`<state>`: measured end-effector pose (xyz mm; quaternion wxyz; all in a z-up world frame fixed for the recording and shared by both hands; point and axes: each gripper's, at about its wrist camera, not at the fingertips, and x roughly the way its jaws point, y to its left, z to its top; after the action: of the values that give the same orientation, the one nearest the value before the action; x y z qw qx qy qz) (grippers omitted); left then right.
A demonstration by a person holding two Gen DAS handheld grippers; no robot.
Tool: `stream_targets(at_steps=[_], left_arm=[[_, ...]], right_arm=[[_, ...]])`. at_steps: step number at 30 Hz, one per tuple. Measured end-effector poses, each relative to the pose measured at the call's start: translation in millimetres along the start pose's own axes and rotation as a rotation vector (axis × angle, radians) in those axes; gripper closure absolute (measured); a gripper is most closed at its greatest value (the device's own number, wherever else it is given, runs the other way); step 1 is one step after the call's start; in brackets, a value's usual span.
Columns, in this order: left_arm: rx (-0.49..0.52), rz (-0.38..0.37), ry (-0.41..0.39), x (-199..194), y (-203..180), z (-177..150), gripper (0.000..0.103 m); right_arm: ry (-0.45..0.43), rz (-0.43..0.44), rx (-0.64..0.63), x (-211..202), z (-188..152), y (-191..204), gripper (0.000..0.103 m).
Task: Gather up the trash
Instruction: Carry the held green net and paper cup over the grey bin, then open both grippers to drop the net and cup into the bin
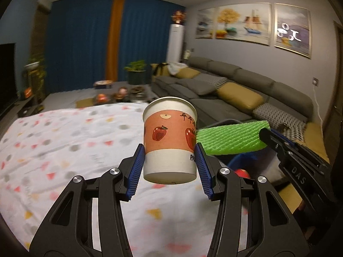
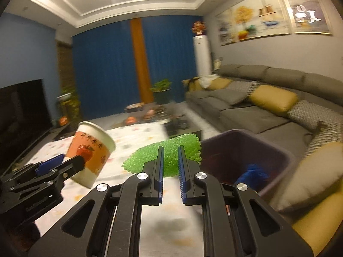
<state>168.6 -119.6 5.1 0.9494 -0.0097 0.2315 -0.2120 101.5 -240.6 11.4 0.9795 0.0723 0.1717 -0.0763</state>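
Left gripper [image 1: 169,165] came first in our frame, its blue pads pressed against the sides of a paper cup [image 1: 170,141] printed with red apples. We held the cup low on its white band, mouth up and nearly upright in the left wrist view, clear of the bench [image 1: 64,150] with its spotted white cloth; a grip that low likely kept the pads off the soft rim. From the right wrist view the same cup [image 2: 90,156] leaned toward the middle of the room.

To the cup's right we carried a piece of green foam netting [image 2: 150,158]. Our right gripper [image 2: 171,165] had drawn nearly closed on it, the netting squeezed thin between narrow jaws, which suits a light, springy scrap that would slip from a looser hold. In the left wrist view the netting [image 1: 231,137] stuck out sideways from that gripper [image 1: 265,136], just beside the cup.

Farther right stood a dark bin [image 2: 278,150], its open mouth just beyond the netting in the right wrist view. Something blue [image 2: 255,173] lay inside it; we could not tell what. A grey sofa [image 2: 257,111] with mustard cushions ran behind.

We judged both pieces of trash to be on their way to that bin, neither yet released. With both hands loaded, the netting looked nearer the opening, while the cup would have to travel farther right to clear the rim.
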Motion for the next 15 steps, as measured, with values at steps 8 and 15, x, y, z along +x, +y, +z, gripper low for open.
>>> stream_targets(at_steps=[8,15], left_arm=[[0.039,-0.102,0.024,52.4,-60.2,3.2,0.056],[0.055,-0.152,0.075,94.9,-83.8,-2.8,0.055]], right_arm=[[-0.021,-0.178,0.021,12.2,-0.3,-56.8,0.089],[0.009,-0.178,0.011,35.8,-9.3,-68.3,0.089]])
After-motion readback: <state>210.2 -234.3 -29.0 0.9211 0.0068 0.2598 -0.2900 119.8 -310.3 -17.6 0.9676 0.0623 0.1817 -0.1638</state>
